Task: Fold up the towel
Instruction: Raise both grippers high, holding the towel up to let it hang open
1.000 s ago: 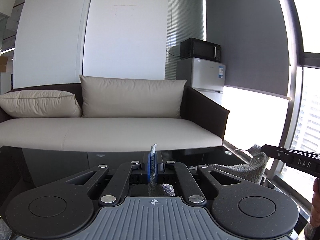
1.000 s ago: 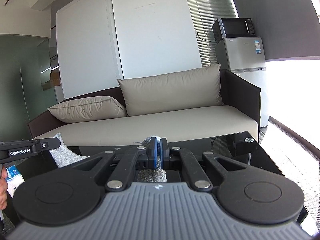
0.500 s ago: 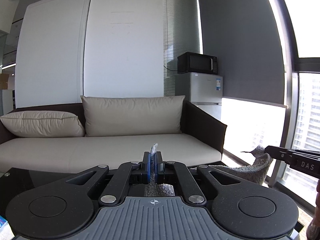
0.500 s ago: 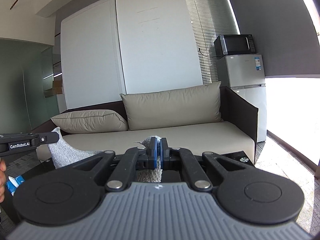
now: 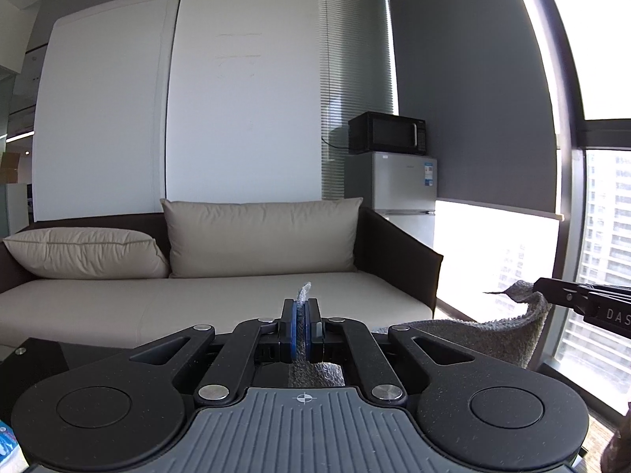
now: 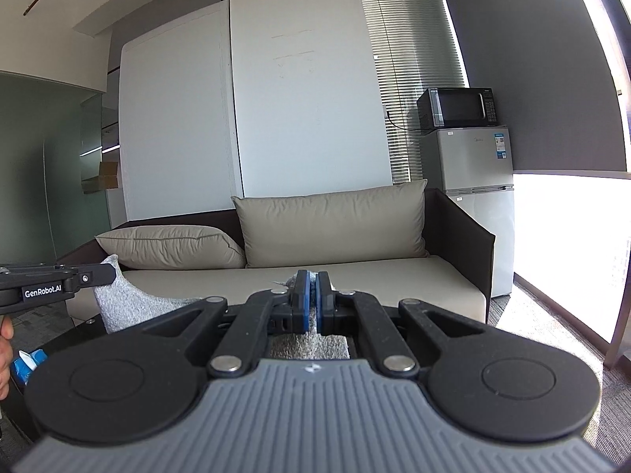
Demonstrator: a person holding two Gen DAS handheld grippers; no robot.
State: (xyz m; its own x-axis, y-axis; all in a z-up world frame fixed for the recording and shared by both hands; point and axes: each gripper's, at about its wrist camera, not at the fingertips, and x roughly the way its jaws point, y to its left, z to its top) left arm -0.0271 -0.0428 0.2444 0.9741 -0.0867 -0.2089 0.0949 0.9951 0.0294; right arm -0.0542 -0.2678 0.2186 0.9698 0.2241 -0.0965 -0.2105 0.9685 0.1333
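Left gripper (image 5: 303, 325), fingers closed on one towel (image 5: 493, 339) corner; right gripper (image 6: 311, 302), fingers closed on the other corner. The towel hangs between them, lifted above the dark bench (image 6: 71, 335). Step in hand: raising the edge. Next, probably: carry both corners over together, level, onto the opposite edge.

We see our right tongs (image 6: 310, 301) clamped on a corner of the grey towel (image 6: 126, 303), which sags across to our left tongs (image 6: 106, 274) at the picture's left edge. Beyond stand a beige sofa (image 6: 355, 280), and a microwave (image 6: 457, 107) atop a small fridge (image 6: 469, 161).
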